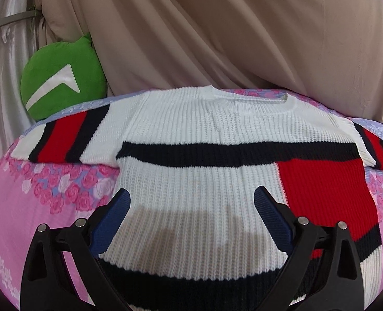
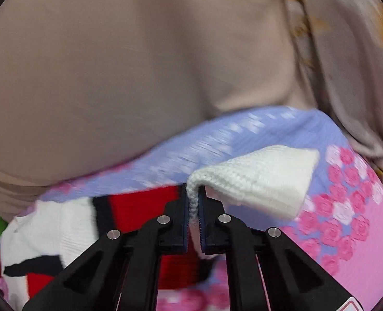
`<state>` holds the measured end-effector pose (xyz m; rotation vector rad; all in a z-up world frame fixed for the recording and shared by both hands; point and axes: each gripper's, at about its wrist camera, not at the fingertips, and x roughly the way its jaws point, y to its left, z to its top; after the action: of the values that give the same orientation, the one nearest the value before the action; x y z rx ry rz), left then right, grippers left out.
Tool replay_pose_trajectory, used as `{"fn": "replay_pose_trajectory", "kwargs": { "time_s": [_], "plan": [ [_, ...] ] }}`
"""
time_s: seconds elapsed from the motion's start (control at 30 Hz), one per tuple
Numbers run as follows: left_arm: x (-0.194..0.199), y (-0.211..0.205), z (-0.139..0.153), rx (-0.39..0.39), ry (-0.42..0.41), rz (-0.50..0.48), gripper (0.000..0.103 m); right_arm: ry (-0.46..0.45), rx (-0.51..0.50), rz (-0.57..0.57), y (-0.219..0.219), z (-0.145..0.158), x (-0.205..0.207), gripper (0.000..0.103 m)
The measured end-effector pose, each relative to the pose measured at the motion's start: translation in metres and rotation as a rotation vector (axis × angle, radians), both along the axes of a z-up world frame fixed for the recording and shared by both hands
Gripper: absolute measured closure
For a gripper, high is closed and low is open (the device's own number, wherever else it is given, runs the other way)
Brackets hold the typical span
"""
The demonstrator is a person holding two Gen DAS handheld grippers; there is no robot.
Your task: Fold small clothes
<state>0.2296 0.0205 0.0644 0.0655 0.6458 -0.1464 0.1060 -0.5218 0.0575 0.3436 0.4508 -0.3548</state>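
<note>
Item: knit sweater (image 1: 199, 140), white with navy and red bands. Lies flat, face up, on pink floral bedspread (image 1: 35, 207); collar toward beige curtain (image 1: 217, 39), hem nearest camera.

Left gripper (image 1: 191, 202): released, jaws wide, hovering over sweater's lower body, nothing between pads.

Right gripper (image 2: 194, 202): clenched on white sleeve cuff (image 2: 256, 181), cuff lifted off bedspread. View blurred; likely sweater's right sleeve.

Step in hand (judged): first sleeve fold.

Next move calls for: carry cuff inward across sweater's chest, lay flat, release.
</note>
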Motion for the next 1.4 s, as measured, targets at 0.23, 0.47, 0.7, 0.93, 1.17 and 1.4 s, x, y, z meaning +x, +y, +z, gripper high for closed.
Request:
{"fn": "replay_pose_trajectory", "kwargs": {
  "time_s": [0.23,0.47,0.7,0.93,1.17,1.4],
  "plan": [
    [0.024,0.016,0.024,-0.081,-0.024,0.017,0.009,-0.088,-0.233,0.59,0.27,0.059,0.067,0.096],
    [0.076,0.032,0.011,-0.193,0.09,0.005,0.009,0.14,-0.421,0.815,0.435,-0.04,0.128,0.081],
    [0.118,0.044,-0.022,-0.274,0.219,-0.019,0.009,0.073,-0.33,0.628,0.311,-0.02,0.074,0.04],
    [0.15,0.019,-0.04,-0.363,0.337,-0.107,0.018,0.193,-0.117,0.416,0.187,-0.053,0.049,0.037],
    [0.165,0.011,-0.025,-0.399,0.333,-0.142,0.095,0.283,-0.239,0.466,0.194,-0.087,0.049,0.037],
    [0.158,0.041,0.015,-0.39,0.164,-0.069,0.095,0.201,-0.188,0.429,0.194,-0.075,0.071,0.09]
  ]
}}
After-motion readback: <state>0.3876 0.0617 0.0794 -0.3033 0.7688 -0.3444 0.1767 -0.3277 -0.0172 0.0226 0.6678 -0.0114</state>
